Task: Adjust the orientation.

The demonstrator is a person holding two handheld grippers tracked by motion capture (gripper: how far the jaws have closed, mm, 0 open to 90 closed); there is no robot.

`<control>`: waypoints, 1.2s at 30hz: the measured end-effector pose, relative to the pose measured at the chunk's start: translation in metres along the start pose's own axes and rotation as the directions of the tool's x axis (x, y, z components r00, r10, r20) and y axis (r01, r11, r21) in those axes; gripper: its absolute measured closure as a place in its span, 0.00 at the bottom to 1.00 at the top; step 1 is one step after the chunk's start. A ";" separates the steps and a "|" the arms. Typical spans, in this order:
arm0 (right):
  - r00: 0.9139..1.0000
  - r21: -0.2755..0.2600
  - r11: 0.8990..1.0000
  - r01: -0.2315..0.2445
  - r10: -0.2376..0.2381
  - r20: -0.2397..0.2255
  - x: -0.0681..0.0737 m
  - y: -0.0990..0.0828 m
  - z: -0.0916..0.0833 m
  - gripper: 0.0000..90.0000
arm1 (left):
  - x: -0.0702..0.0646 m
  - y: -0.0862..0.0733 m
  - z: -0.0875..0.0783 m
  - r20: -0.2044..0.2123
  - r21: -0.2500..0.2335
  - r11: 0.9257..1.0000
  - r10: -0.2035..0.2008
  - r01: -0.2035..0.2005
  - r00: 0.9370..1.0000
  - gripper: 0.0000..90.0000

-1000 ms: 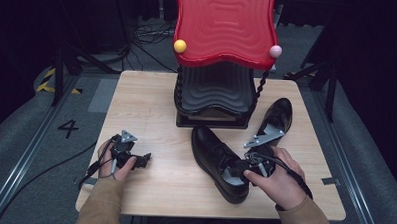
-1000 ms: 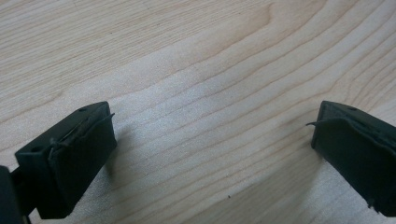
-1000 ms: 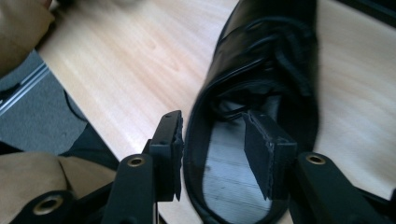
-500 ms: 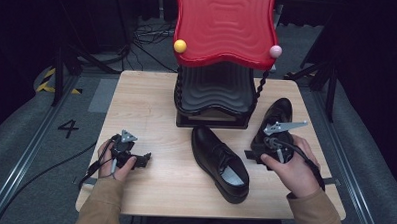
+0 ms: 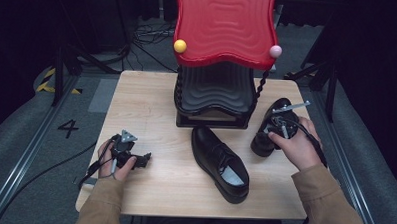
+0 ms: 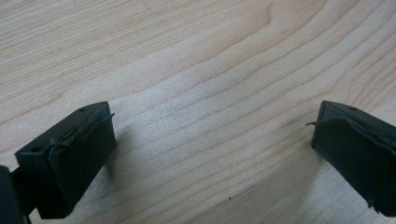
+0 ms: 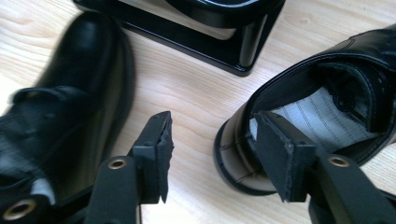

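Two black leather shoes lie on the wooden table [image 5: 146, 105]. One shoe [image 5: 220, 160] rests in the middle, toe toward the rack. The other shoe [image 5: 276, 114] lies at the right, and its heel [image 7: 233, 154] points at me. My right gripper [image 5: 268, 134] hovers at that heel. In the right gripper view the right gripper [image 7: 212, 126] is open and its jaws have just been opening. They straddle the heel's back wall, one pad [image 7: 280, 154] over the insole, without pressing on it. My left gripper [image 5: 144, 159] stands open over bare wood near the table's left front, as the left gripper view [image 6: 210, 126] confirms.
A black tiered shoe rack [image 5: 212, 100] with a red wavy top [image 5: 224, 28] stands at the back middle of the table. A yellow ball [image 5: 180, 46] and a pink ball [image 5: 275, 51] sit at its front corners. Dark floor and cables surround the table.
My right hand left the middle shoe and moved right and away from me to the other shoe's heel. Its jaws stand wider. The left hand has kept still.
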State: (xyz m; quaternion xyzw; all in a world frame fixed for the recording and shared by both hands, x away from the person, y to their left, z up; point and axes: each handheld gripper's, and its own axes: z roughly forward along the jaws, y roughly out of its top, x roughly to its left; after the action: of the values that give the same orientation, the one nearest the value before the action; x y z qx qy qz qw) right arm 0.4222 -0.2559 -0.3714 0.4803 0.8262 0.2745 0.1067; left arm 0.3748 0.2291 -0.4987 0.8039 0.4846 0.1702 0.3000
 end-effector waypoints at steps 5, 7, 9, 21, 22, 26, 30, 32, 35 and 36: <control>1.000 0.061 0.998 -0.022 0.020 0.021 -0.006 0.005 0.018 0.48 | 0.000 0.000 0.000 0.000 0.000 1.000 0.001 -0.001 1.000 0.00; 0.999 0.084 0.996 -0.028 0.026 0.029 -0.009 0.007 0.025 0.48 | 0.000 0.000 0.000 0.000 0.000 1.000 0.001 -0.001 1.000 0.00; 0.999 0.102 0.994 -0.036 0.032 0.034 -0.012 0.008 0.032 0.48 | 0.000 0.000 0.000 0.000 0.000 1.000 0.001 -0.001 1.000 0.00; 0.986 0.265 0.950 -0.167 0.166 0.028 -0.019 0.015 0.063 0.69 | 0.000 0.000 0.000 0.000 0.000 1.000 0.000 0.000 1.000 0.00; 0.985 0.286 0.942 -0.174 0.172 0.031 -0.018 0.016 0.066 0.74 | 0.000 0.000 0.000 0.000 0.000 1.000 0.000 0.000 1.000 0.00; 0.988 0.318 0.935 -0.156 0.143 0.062 -0.016 0.017 0.071 0.86 | 0.000 0.000 0.000 0.000 0.000 1.000 0.001 -0.001 1.000 0.00; 0.981 0.317 0.929 -0.191 0.190 0.032 -0.020 0.017 0.071 0.91 | 0.000 0.000 0.000 0.000 0.000 1.000 0.000 0.000 1.000 0.00; 0.981 0.317 0.929 -0.189 0.190 0.027 -0.020 0.017 0.070 0.91 | 0.000 0.000 0.000 0.000 0.000 1.000 0.001 -0.001 1.000 0.00; 0.984 0.317 0.932 -0.173 0.174 0.026 -0.020 0.016 0.068 0.92 | 0.000 0.000 0.000 0.001 0.000 1.000 0.000 0.000 1.000 0.00; 0.986 0.315 0.934 -0.167 0.167 0.028 -0.020 0.016 0.067 0.92 | 0.000 0.000 0.000 0.001 0.000 1.000 0.000 0.000 1.000 0.00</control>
State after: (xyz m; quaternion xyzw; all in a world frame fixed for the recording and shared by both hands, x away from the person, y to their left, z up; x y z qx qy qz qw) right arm 0.4735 -0.2432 -0.4199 0.5595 0.8157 0.1466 0.0051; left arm 0.3748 0.2291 -0.4987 0.8040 0.4844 0.1700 0.3000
